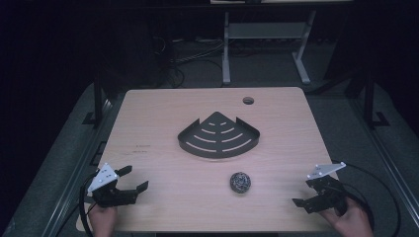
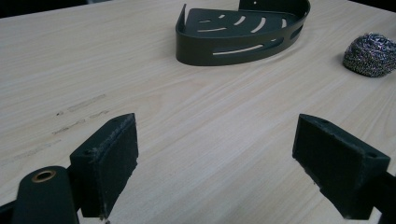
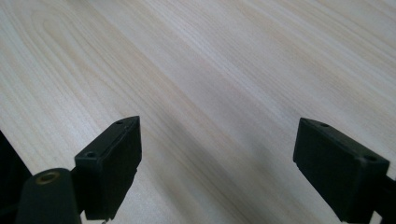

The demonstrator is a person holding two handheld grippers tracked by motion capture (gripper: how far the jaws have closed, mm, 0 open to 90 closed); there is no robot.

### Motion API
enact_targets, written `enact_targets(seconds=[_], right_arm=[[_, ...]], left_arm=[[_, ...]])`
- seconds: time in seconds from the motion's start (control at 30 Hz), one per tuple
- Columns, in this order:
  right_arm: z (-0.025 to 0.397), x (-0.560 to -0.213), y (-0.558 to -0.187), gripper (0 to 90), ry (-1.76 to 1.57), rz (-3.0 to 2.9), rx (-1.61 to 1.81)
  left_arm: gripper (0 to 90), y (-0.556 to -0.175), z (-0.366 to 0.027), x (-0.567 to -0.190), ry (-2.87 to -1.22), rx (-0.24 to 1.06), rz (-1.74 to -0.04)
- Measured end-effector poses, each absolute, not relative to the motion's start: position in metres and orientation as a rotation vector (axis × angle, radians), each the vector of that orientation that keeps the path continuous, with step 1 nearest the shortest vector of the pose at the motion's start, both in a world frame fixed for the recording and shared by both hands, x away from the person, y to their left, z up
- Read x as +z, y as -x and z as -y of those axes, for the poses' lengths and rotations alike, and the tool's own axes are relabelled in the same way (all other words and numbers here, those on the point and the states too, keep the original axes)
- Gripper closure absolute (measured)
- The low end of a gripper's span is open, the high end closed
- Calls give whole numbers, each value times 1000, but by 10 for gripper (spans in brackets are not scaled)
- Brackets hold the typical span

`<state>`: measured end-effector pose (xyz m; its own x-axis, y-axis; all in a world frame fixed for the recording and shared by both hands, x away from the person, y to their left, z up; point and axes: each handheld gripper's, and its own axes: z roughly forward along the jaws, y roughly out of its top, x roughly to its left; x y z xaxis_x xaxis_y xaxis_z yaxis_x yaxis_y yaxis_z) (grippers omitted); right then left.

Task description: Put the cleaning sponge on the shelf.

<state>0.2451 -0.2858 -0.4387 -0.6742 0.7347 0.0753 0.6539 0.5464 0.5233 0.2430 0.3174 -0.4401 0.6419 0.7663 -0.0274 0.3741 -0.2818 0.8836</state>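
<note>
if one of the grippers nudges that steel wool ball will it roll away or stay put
The steel wool ball looks round, so a nudge would probably roll it a little; its rough wire surface likely stops it soon. It seems springy and light, so the jaws may squash it. It lies apart from the black corner tray.

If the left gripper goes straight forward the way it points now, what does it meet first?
Probably the dark corner caddy: the open left gripper has bare table ahead, and the steel scourer sits off to the side.

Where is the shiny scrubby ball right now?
In the high view the steel wool ball sits on the table, just in front of the dark corner basket, somewhat closer to the right gripper.
</note>
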Motion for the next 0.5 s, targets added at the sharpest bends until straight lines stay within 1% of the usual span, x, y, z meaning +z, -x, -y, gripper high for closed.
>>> enact_targets(seconds=[0.37,0.5], right_arm=[[277,-438,-247,149,-1151,-2662,788],[266,-434,-246,149,-1108,-2684,786]], left_arm=[[137,-242,-316,-440,-1889,513,-903],[137,-242,-316,-440,-1889,505,-905]])
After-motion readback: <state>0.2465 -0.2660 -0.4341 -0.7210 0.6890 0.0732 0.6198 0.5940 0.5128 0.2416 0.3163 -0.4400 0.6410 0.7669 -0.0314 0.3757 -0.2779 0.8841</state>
